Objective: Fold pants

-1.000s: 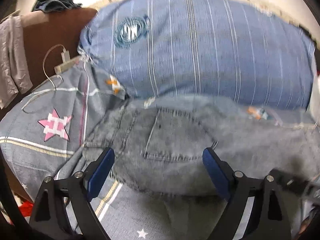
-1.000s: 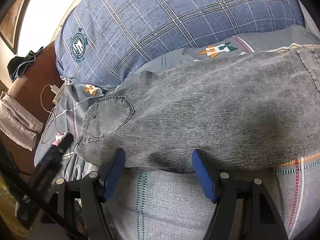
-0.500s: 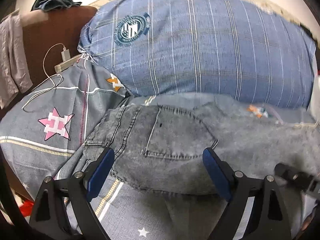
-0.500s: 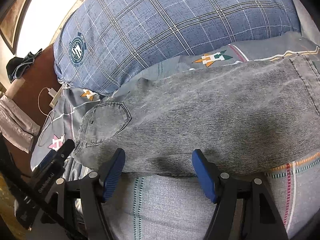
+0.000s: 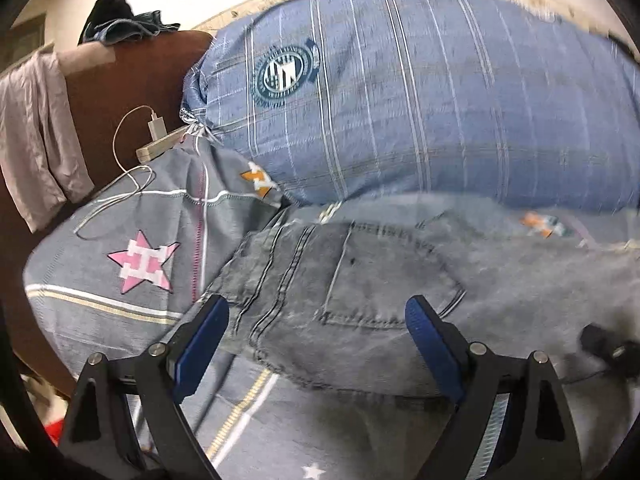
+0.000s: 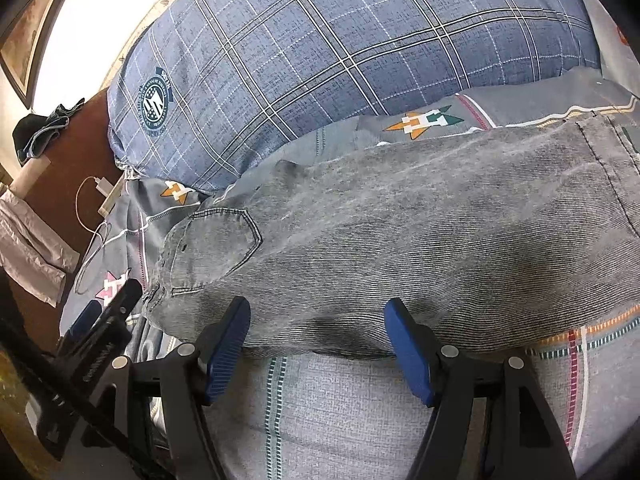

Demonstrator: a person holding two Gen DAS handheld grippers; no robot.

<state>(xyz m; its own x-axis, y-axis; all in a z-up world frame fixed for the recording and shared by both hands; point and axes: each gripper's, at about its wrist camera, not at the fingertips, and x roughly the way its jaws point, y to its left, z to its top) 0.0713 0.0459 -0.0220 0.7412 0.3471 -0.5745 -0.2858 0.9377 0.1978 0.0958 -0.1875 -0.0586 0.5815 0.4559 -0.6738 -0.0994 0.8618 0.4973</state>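
- Jeans (image 6: 420, 248) lie flat on the bedspread (image 6: 340, 412), just below the plaid pillow (image 6: 360, 40); apparently folded lengthwise, cross-folds left.
- My left claw (image 5: 316, 344) gapes wide at the waist end, empty.
- My right claw (image 6: 316, 344) likewise spread, at the near edge.

A round dark-teal and white crest badge (image 5: 285, 73) is printed on the large blue plaid fabric pillow (image 5: 420, 96). It has ring lettering around a striped shield, but the letters are too small and blurred to read in either view. In the right wrist view, small white printed lettering (image 6: 96, 364) runs along the black plastic body of the left gripper (image 6: 86, 322); it cannot be read.
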